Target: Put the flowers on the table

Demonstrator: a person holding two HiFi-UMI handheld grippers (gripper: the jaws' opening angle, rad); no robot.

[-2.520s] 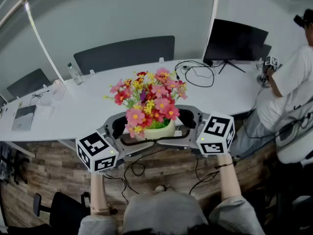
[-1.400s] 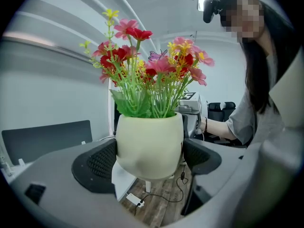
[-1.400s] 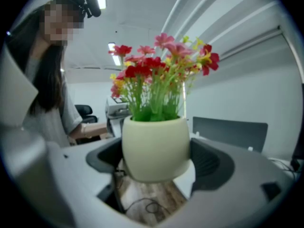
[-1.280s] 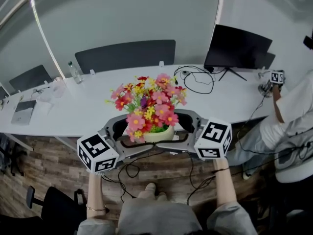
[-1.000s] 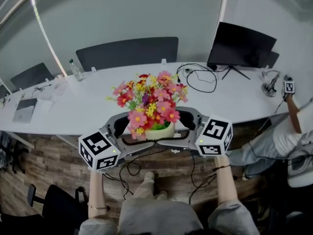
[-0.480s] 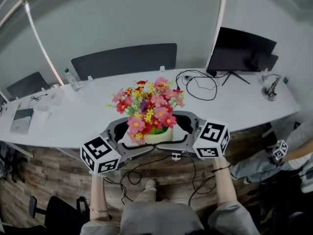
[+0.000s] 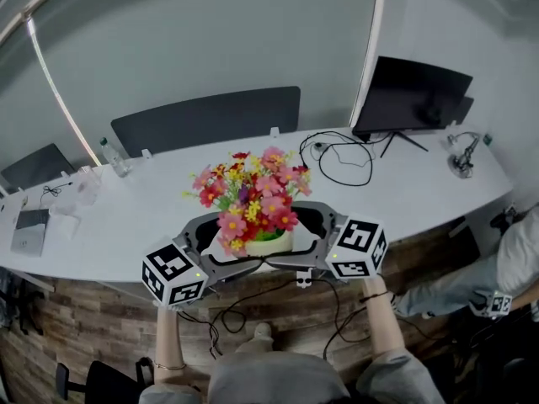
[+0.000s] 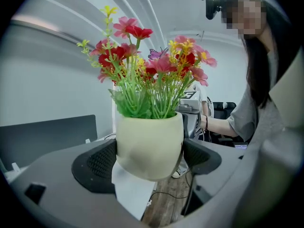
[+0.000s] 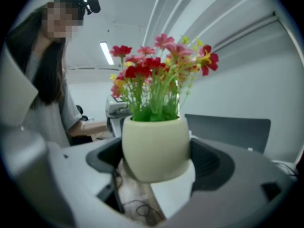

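A cream flower pot (image 7: 263, 243) with red, pink and yellow flowers (image 7: 251, 195) hangs over the front edge of the long white table (image 7: 404, 194). My left gripper (image 7: 238, 246) clasps it from the left and my right gripper (image 7: 295, 237) from the right. In the left gripper view the pot (image 8: 149, 145) sits pressed between both dark pads (image 8: 98, 161) of the left gripper (image 8: 149, 159). The right gripper view shows the same pot (image 9: 156, 146) squeezed between the jaws of the right gripper (image 9: 156, 156). The pot's underside is off the tabletop.
A black monitor (image 7: 413, 93) and looped cables (image 7: 342, 153) stand at the table's right. A water bottle (image 7: 109, 153) and a laptop (image 7: 26, 230) lie at its left. Dark chairs (image 7: 207, 119) line the far side. A person (image 7: 515, 268) sits at the lower right.
The pot and both grippers have moved forward to the table's front edge. The person at the right has drawn back from the table toward the lower right.
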